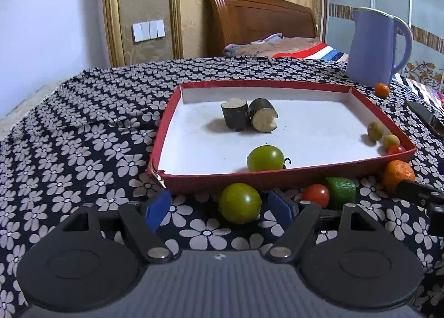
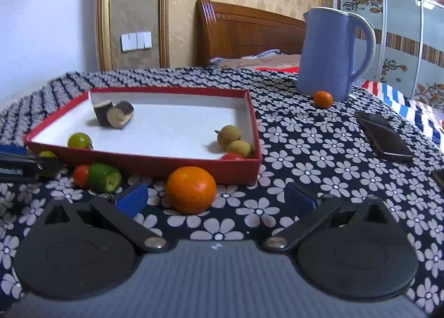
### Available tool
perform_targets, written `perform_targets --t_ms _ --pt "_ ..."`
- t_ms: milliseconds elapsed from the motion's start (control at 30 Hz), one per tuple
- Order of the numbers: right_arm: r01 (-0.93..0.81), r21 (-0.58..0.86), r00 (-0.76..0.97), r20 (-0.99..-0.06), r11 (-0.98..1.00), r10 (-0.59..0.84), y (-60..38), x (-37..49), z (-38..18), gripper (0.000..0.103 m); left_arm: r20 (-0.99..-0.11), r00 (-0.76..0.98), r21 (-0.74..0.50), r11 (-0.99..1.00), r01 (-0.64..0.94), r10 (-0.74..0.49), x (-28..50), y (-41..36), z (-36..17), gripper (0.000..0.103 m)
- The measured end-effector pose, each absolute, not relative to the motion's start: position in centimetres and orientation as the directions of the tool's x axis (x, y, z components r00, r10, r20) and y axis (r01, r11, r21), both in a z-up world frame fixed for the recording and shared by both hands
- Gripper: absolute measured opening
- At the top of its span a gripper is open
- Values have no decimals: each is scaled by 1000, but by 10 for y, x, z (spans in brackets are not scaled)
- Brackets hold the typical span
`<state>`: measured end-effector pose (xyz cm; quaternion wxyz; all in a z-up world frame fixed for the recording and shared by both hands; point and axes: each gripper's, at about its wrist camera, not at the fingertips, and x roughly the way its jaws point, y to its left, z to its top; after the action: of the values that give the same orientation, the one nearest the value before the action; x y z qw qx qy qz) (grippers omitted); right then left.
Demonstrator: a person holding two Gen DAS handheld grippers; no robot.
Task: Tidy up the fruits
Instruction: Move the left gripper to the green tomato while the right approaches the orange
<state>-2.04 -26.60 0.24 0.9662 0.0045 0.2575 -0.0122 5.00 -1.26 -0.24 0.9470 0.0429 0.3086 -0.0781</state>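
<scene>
Landmark: red tray (image 1: 291, 179) with white floor, set on the flower-print table (image 1: 91, 151).

Nearest, before the tray's front wall:
- Left gripper (image 1: 222, 204), fingers (image 1: 156, 208) spread wide; a green tomato (image 1: 240, 202) is seen on the cloth between them, not pressed by either pad.
- Right gripper (image 2: 215, 197), fingers (image 2: 133, 198) spread wide; a large orange (image 2: 191, 188) is seen between them, nearer the left finger, untouched, just before the tray's front right corner.
- Red tomato (image 1: 316, 194) and cut green piece (image 1: 341, 191), touching each other, just before the tray's front wall, between the green tomato and the large orange.

Inside the tray:
- Second green tomato (image 1: 265, 158), against the front wall.
- Two yellowish round fruits (image 2: 234, 141) and a small red tomato (image 2: 231, 156), gathered in the front right corner.
- Two dark-skinned cut pieces (image 1: 248, 118) with pale flesh, touching, toward the back; one upright, one on its side.

Beyond and right of the tray:
- Dark phone (image 2: 384, 139), flat on the cloth, well right of the tray.
- Small orange (image 2: 323, 99), behind the tray's right back corner, at the foot of a blue jug (image 2: 330, 54).
- Bed with wooden headboard (image 1: 258, 20), far behind the tray.
</scene>
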Motion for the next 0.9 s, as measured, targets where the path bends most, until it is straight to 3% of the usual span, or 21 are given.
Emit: perform_targets --t_ms 333,367,400,533,667,800,900 --pt "12 -50 847 -531 999 -37 -260 -8 7 103 -611 784 57 982 182 -110 58 -18 -11 77" --pt "8 -52 844 -535 999 -35 -259 -7 8 100 -615 781 50 983 177 -109 59 -17 -11 77" --pt "-2 -51 838 -546 999 -26 -258 -5 8 90 -619 778 45 984 171 -107 60 -15 -12 77" --pt "-22 -35 814 -581 999 -2 -256 4 4 75 -625 772 17 986 165 -118 62 -11 -12 77" --pt "-49 -29 794 -607 998 21 -252 11 -1 53 -623 774 23 986 167 -116 61 -10 -12 77" --pt "-71 -24 789 -613 997 41 -251 13 -3 41 -621 774 20 985 174 -125 61 -12 -11 77" --pt "-80 -40 790 -613 996 38 -249 12 -4 40 -620 774 17 983 181 -132 60 -12 -11 77"
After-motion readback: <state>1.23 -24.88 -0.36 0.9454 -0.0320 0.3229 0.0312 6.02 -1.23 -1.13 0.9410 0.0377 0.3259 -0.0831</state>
